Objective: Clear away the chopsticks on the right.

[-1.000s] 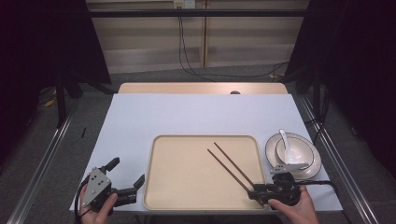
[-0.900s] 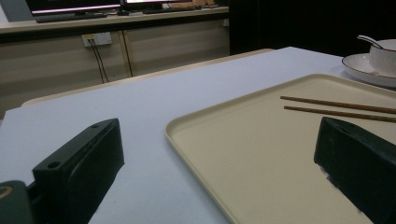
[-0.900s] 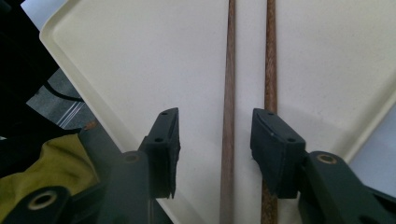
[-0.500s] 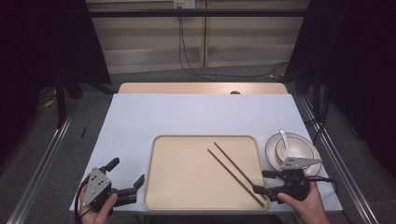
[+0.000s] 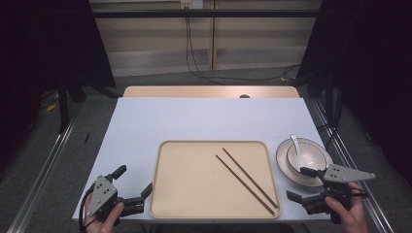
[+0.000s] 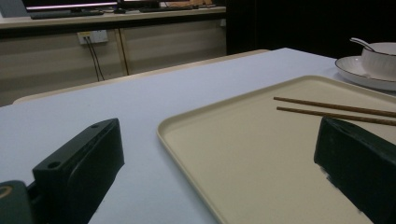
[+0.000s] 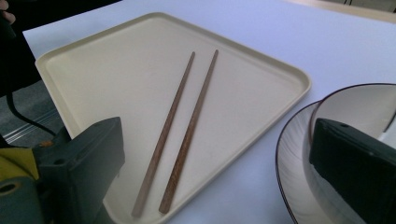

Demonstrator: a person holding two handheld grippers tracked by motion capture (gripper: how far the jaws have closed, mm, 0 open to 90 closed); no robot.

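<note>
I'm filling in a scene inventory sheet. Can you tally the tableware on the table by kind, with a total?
Beige rectangular plastic tray: 1
Brown wooden chopsticks: 2
White round plate with dark rim: 1
White ceramic bowl on that plate: 1
White ceramic spoon in the bowl: 1
Total: 6

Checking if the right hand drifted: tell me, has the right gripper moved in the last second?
Yes. The right gripper has shifted right, away from the tray's near right corner by the chopsticks, and now sits beside the plate, jaws open.
</note>
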